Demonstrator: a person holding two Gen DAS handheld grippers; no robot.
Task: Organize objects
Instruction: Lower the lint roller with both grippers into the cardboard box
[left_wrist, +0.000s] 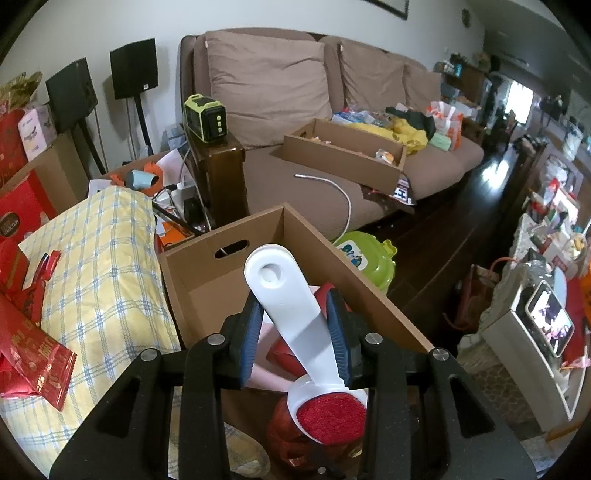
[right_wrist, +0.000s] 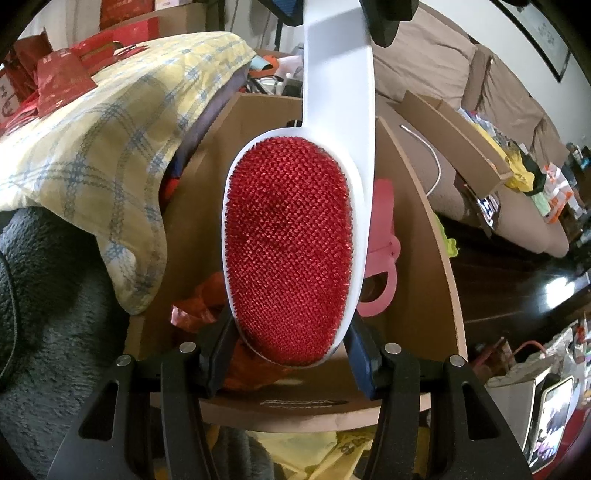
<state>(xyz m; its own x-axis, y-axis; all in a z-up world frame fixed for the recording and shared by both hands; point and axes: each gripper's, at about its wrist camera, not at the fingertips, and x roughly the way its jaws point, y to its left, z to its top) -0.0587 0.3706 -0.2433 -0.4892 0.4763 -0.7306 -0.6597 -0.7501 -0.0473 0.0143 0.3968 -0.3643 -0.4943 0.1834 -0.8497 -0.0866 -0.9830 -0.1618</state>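
The left gripper (left_wrist: 293, 325) has its 2 blue pads closed narrowly on the white handle of a lint brush (left_wrist: 295, 325), and the right gripper (right_wrist: 290, 350) clamps the sides of the brush's oval red head from the other end. So the brush hangs between the 2 grippers, just above an open cardboard box (left_wrist: 207, 273). Its long axis runs from one gripper to the other: the rounded handle end with its hanging hole points away toward the sofa (left_wrist: 310, 184), and the red bristle face (right_wrist: 288, 251) is turned toward the right wrist camera. I can read no brand on the brush itself.

Inside the box, under the brush, lie a pink plastic piece (right_wrist: 380, 258) and some crumpled red wrapping (right_wrist: 199, 306). Left of the box a yellow and blue checked pillow (left_wrist: 99, 266) carries red packets with gold writing too small to read. A dark label on a red box (left_wrist: 16, 225) at the far left shows pale lettering I cannot make out. A green toy (left_wrist: 365, 258) with a cartoon sticker sits on the dark floor beyond the box.
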